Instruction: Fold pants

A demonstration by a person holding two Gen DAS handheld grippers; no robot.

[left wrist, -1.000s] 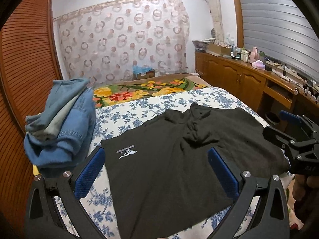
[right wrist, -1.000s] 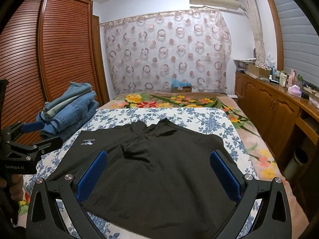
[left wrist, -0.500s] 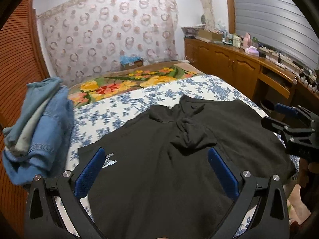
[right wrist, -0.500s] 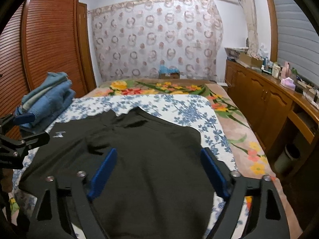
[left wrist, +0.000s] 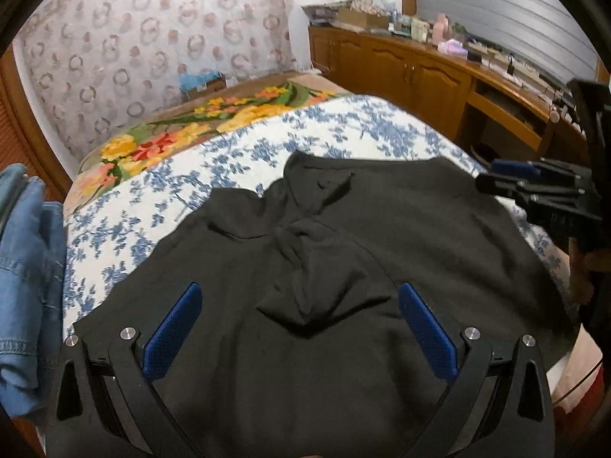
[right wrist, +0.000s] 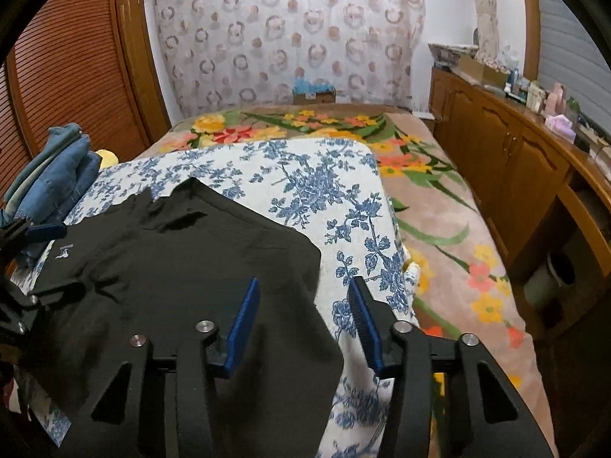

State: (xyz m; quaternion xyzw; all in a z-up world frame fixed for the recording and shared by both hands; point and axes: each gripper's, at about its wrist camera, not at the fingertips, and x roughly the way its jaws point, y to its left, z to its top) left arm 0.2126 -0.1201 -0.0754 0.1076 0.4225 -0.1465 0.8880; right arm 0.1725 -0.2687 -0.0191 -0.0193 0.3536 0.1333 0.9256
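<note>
Black pants (left wrist: 343,252) lie spread on the blue-flowered sheet (left wrist: 343,129), rumpled at the middle. My left gripper (left wrist: 299,290) hangs open and wide over that rumpled middle, holding nothing. My right gripper (right wrist: 303,286) is at the pants' (right wrist: 183,267) right edge and its jaws are closing. The cloth edge runs between the blue pads (right wrist: 244,313), which stand apart from it. The right gripper (left wrist: 534,187) also shows at the right of the left wrist view, and the left gripper (right wrist: 34,229) at the far left of the right wrist view. A white logo (right wrist: 63,253) marks the pants' left part.
A pile of blue jeans (left wrist: 26,267) sits at the bed's left side, by the slatted wardrobe (right wrist: 68,76). A flowered blanket (right wrist: 439,229) covers the bed's far end and right side. Wooden cabinets (right wrist: 515,160) with clutter on top run along the right wall.
Both grippers moved right and lower over the pants. The right gripper's jaws narrowed from wide and now straddle the pants' right edge. The left gripper stayed wide open.
</note>
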